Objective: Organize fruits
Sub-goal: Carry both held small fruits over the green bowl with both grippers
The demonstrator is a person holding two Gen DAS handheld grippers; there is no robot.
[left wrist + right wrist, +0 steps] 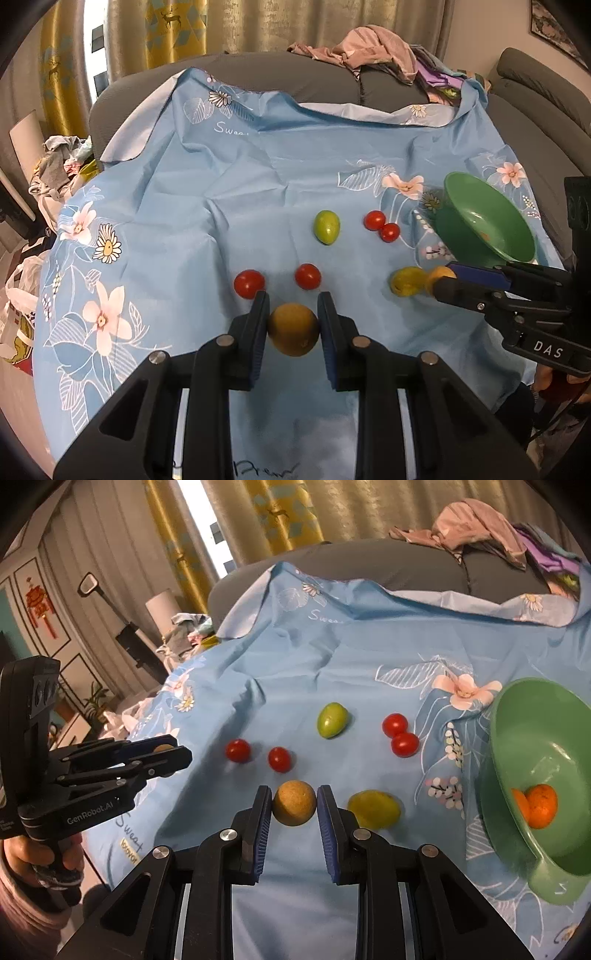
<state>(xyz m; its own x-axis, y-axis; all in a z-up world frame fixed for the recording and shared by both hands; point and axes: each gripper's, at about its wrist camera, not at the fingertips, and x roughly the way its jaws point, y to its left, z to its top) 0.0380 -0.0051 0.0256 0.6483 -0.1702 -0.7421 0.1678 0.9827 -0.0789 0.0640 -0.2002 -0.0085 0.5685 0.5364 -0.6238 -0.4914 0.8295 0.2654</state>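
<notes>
left gripper (293, 314) clamped on a brown fruit (293, 328), bottom centre of its view. right gripper (294, 799) clamped on a tan ball (294, 802). green bowl (517, 731), right edge, holds an orange (541, 805).

Left wrist view rides low behind its own tool (293, 314), close over the blue floral cloth (221, 192), facing the grey sofa (295, 79). Right wrist view sits just as near, angled from the right, green bowl (517, 716) close at its edge. Both share the cloth, the scattered fruit, the sofa, and each catches the other tool side-on.
</notes>
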